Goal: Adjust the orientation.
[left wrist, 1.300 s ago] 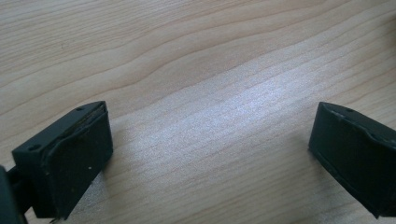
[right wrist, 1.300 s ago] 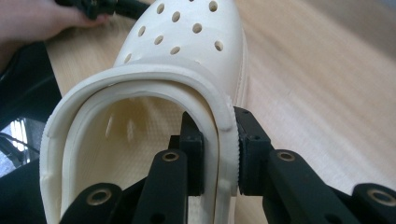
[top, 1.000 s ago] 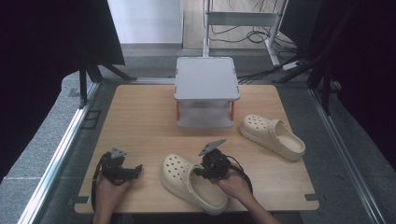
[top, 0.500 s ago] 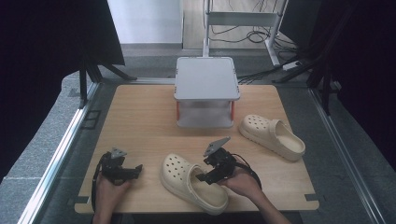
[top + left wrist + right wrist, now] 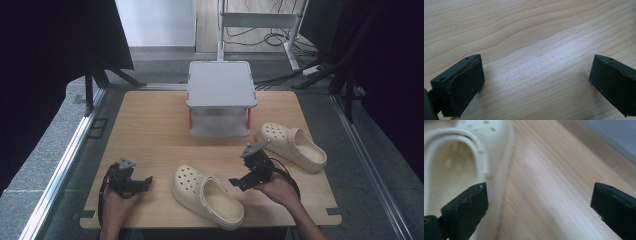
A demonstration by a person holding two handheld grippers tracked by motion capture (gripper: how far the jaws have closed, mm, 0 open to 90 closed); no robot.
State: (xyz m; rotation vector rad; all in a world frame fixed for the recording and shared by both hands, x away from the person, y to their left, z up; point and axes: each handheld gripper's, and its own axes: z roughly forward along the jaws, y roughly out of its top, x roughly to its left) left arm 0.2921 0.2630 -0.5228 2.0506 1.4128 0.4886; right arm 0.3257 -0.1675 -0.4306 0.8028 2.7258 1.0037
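Wooden worktop sits in the middle of the frame, with a grey stand at its top. One cream shoe lies near the bottom middle, another shoe at the right. The left gripper is wide apart at lower left. The right gripper is wide apart just beside the near shoe.

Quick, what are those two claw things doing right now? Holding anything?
Left gripper: open, empty, above bare table.
Right gripper: open, holding nothing, beside the near clog.
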